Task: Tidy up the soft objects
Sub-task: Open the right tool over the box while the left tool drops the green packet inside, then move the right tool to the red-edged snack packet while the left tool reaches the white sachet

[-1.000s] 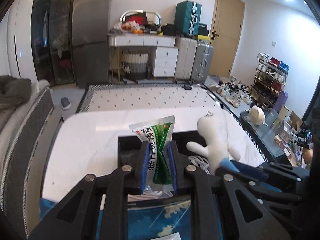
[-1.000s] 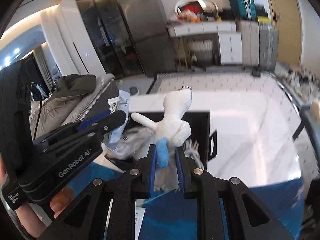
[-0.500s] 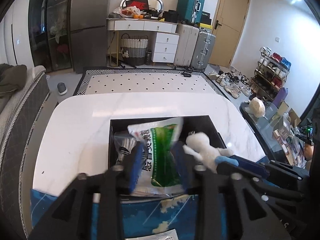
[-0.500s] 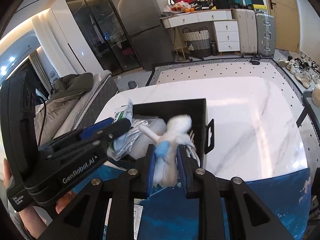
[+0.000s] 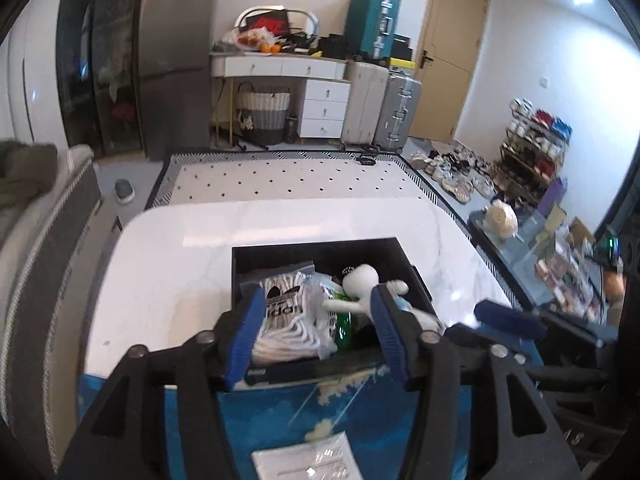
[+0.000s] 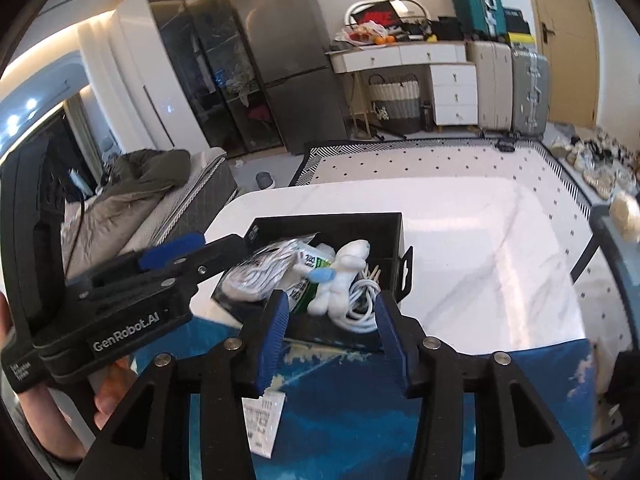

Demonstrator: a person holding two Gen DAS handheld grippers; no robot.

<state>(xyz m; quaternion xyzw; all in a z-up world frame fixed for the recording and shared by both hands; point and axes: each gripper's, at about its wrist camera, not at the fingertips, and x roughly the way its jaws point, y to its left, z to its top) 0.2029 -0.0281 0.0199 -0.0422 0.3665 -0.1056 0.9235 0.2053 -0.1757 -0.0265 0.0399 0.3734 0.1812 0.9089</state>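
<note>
My white marble table carries one black box, and one blue cloth covers the table's near edge, with the box's front corner resting on it. As I judge it, the sorting is well along — every soft thing I can see sits inside that box, and nothing soft lies loose on the table or cloth.

Counting from big to small: one bagged striped garment fills the left half of the box; one green-and-white packet lies mid-box, partly under the rest; one white plush doll lies on top toward the right; one coil of white cable is tucked at the right wall. One printed slip of paper lies on the cloth — not soft, so I would leave it.

My left gripper hangs just short of the box with its jaws spread wide, nothing between them. My right gripper does the same, jaws parted and bare. What is left, I reckon, is only to check for strays beyond view.
</note>
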